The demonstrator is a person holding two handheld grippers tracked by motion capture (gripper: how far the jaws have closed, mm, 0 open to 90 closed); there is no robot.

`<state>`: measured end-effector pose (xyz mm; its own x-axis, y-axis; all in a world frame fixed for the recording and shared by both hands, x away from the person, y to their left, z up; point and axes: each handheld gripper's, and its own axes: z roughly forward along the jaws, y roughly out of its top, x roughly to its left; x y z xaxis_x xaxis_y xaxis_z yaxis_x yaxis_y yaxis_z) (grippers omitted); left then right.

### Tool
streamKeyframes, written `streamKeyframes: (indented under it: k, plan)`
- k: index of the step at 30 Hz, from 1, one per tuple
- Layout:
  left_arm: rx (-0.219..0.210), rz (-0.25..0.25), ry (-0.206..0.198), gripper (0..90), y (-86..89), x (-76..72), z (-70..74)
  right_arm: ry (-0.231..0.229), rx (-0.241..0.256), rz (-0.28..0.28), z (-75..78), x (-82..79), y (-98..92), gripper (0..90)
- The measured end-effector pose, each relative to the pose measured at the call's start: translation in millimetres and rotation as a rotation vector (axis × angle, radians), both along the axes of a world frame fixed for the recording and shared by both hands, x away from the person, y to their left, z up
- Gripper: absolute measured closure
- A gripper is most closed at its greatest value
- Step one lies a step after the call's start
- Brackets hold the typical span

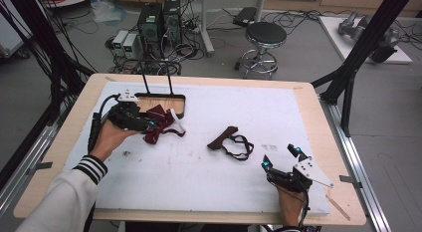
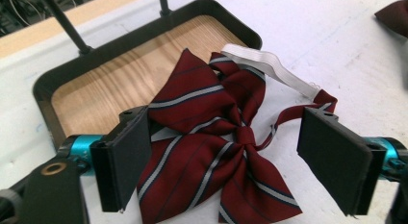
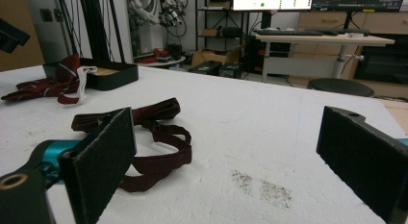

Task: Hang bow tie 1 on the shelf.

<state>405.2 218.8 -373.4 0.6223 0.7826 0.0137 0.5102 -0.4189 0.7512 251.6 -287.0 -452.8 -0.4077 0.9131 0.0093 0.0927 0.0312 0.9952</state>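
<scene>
A dark red bow tie with grey stripes and a white elastic strap lies half over the front rim of a black tray with a wooden floor. My left gripper is open, one jaw on each side of the tie and neither pressing it. From above, the left gripper sits at the striped tie in front of the tray. A plain maroon bow tie with a strap loop lies mid-table. My right gripper rests open near the front right, with the plain tie beyond its left jaw.
The tray carries two thin black uprights at its back. A white mat covers the wooden table, with a dark smudge ahead of the right gripper. The striped tie and tray show far off to the left.
</scene>
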Motion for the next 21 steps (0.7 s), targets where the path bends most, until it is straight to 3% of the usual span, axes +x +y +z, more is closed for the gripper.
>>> streamKeyframes:
  k: [12,21]
  plan:
    - [0.037,-0.016,0.103,27.2,-14.9,13.1,-9.1,-0.009,0.001,-0.001,-0.2,-1.0,-0.1,5.8]
    - [0.055,-0.008,0.209,32.0,-22.1,24.2,-14.1,-0.014,0.002,-0.001,-0.3,-1.0,-0.4,5.7]
